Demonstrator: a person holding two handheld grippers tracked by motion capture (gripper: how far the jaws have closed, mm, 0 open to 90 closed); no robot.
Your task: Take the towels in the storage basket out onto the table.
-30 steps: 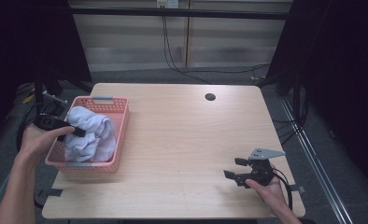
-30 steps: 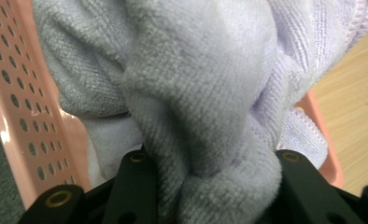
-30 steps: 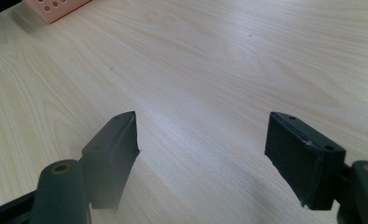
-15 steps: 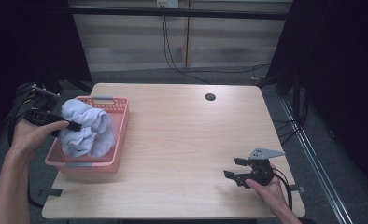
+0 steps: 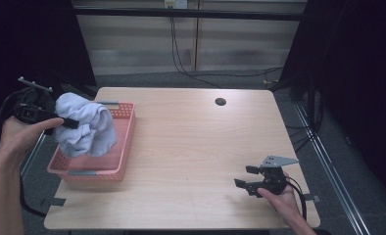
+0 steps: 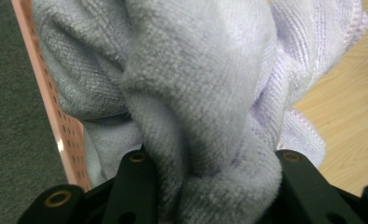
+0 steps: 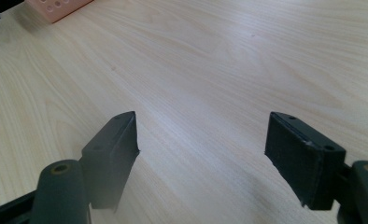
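A pale lilac towel [image 5: 83, 126] hangs bunched above the pink basket [image 5: 125, 147] at the table's left side. My left gripper [image 5: 66, 122] is shut on a thick fold of it, held up at the basket's left rim. In the left gripper view the towel [image 6: 196, 93] bulges between the two black jaws, with the basket wall [image 6: 51, 112] behind it. My right gripper [image 5: 244, 177] rests near the table's front right, pointing left, open with nothing between its jaws. The right gripper view has my right gripper [image 7: 201, 140] over bare wood.
The wooden table [image 5: 196, 147] has a dark cable hole [image 5: 220, 102] at the back. A corner of the pink basket [image 7: 56, 9] appears far off in the right gripper view. Dark floor and cables lie beyond the table's left and right edges.
My left gripper has risen with the towel, lifting the cloth higher out of the basket. The right gripper has stayed where it was.
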